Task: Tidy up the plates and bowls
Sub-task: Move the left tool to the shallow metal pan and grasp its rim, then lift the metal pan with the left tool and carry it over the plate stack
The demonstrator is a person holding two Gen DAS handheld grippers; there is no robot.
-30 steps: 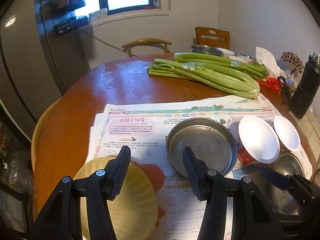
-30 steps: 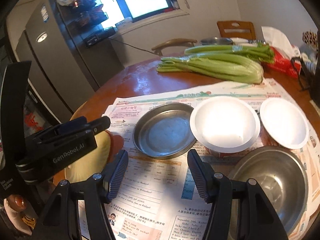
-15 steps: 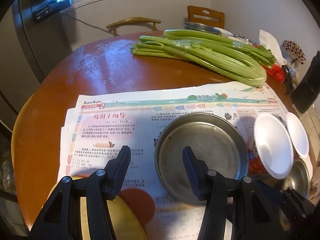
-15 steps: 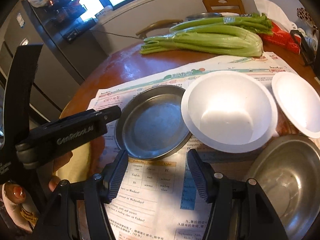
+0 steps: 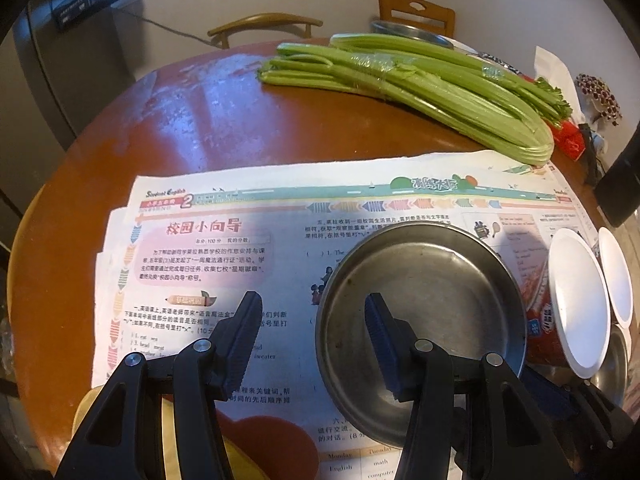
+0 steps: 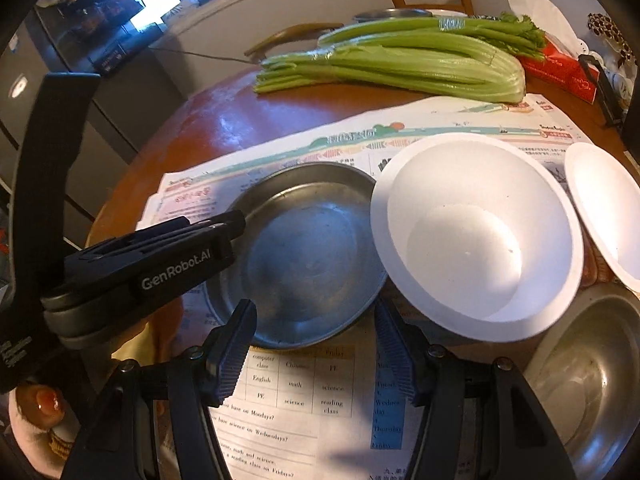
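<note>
Sorting barely begun: we found every dish unstacked on the newspaper (image 5: 224, 264) covering the round table (image 5: 200, 120), and neither tool held anything.

The left gripper (image 5: 312, 304) had its jaws apart and empty. The near left rim of the shallow steel plate (image 5: 420, 300) lay between them, one finger over the plate's floor and the other over the newsprint. No pad touched metal as far as we could see.

The right gripper (image 6: 314, 312) also stood with its jaws apart around nothing. The same steel plate lay just ahead of the gap. The large white foam bowl (image 6: 472, 232) was ahead of its right finger and overlapped the plate's edge. A second white bowl (image 6: 604, 208) sat further out on that side, and a deep steel bowl (image 6: 592, 380) lay beside the right finger.

A yellow plate (image 5: 242, 458) showed in part beneath and behind the left fingers. A bundle of celery (image 5: 420, 92) lay well beyond both tools.

We judged the steel plate to be the first target. All the nesting of white bowl into white bowl and the gathering of the plates and the metal ware remained to do.
</note>
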